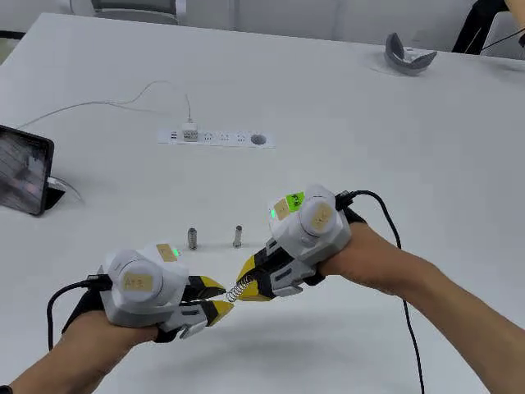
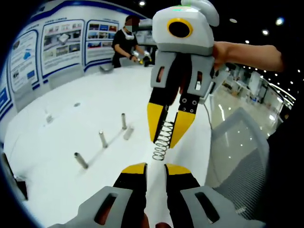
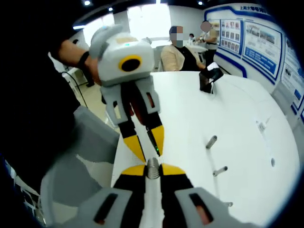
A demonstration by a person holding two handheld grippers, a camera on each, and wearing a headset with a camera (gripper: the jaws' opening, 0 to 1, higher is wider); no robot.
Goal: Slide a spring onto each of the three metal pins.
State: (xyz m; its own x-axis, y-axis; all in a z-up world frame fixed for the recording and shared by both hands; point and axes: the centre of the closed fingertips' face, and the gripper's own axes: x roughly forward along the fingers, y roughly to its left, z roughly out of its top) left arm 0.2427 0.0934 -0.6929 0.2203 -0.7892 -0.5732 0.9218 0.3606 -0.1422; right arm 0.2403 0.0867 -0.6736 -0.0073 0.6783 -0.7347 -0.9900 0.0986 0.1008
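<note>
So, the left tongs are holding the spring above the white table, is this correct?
Not quite. The right tongs hold the spring above the white table, not the left tongs. The right gripper view shows the spring between its own yellow tips, and the left tongs only face it.

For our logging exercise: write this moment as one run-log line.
right tool: shut on spring | left tool: near spring's free end, grip unclear | pins: three, upright on table
</note>
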